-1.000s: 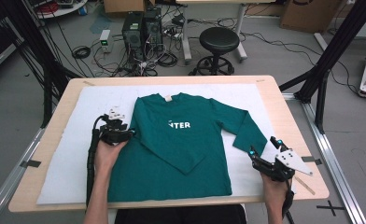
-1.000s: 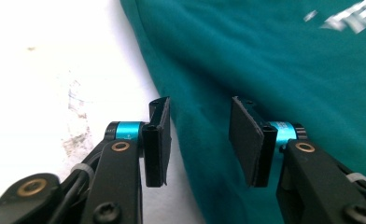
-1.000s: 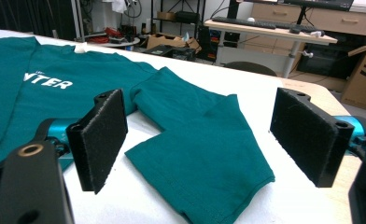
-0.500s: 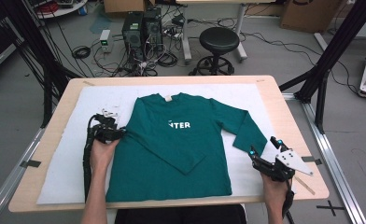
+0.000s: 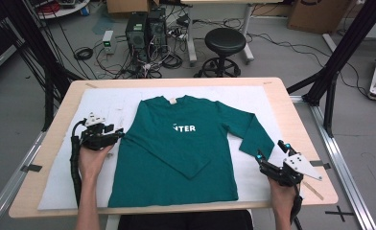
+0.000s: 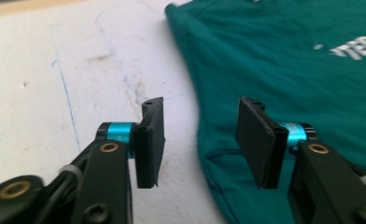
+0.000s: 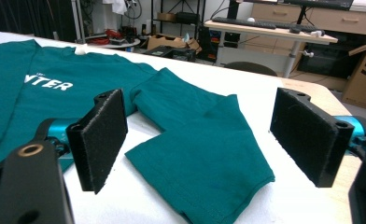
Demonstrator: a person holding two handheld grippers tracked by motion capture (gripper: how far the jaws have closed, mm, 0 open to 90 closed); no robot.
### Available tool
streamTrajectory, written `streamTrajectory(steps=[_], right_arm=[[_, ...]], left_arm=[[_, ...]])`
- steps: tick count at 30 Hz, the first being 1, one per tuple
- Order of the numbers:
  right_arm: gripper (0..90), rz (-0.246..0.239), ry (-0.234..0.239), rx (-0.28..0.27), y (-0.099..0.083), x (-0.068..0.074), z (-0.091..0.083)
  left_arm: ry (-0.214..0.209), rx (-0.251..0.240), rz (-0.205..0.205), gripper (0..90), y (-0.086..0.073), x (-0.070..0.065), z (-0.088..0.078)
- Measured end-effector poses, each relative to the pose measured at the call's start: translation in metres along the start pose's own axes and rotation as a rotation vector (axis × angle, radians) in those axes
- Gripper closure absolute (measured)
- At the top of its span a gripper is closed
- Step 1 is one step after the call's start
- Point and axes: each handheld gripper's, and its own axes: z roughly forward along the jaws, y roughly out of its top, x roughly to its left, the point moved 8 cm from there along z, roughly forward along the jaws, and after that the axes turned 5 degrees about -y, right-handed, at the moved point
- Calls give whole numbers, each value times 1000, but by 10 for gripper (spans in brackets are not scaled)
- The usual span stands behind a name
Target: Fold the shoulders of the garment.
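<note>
Left gripper view: shirt's point(image 6: 284, 60) folded edge lies under parted, just-widened fingers point(image 6: 151, 140), nothing gripped.

Even, bright indoor light with soft shadows; all views slightly soft, close gripper parts blurred.

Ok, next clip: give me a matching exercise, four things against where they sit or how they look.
Things:
1. shirt
2. left gripper
3. right gripper
4. stool

Descriptions:
A. on the floor beyond the table
B. open, at the shirt's side edge
C. green, spread flat, one sleeve folded across the front
D. open, near the cuff of the outstretched sleeve

Pairs: 1-C, 2-B, 3-D, 4-A
</note>
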Motion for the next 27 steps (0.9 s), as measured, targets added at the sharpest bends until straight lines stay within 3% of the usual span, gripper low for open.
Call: streamTrajectory(steps=[3, 4, 5, 6, 9, 15, 24, 27], right_arm=[[192, 0, 0, -2, 0, 0, 0], [192, -1, 1, -2, 0, 0, 0], [192, -1, 1, -2, 0, 0, 0], [191, 4, 2, -2, 0, 0, 0], [191, 4, 0, -2, 0, -1, 0], [192, 5, 0, -1, 0, -1, 0], [192, 10, 2, 3, 0, -1, 0], [195, 10, 5, 4, 0, -1, 0]], left_arm=[[-38, -38, 21, 474, -3, -4, -11], [-58, -77, 45, 451, -8, -6, -18], [-58, -77, 45, 449, -8, -6, -18], [-56, -108, 55, 436, -16, -5, -23], [-61, -114, 45, 425, -24, -3, -28], [-33, -155, 66, 396, -41, 4, -44], [4, -254, 44, 317, -56, 10, -65], [-1, -301, 35, 313, -57, 11, -71]])
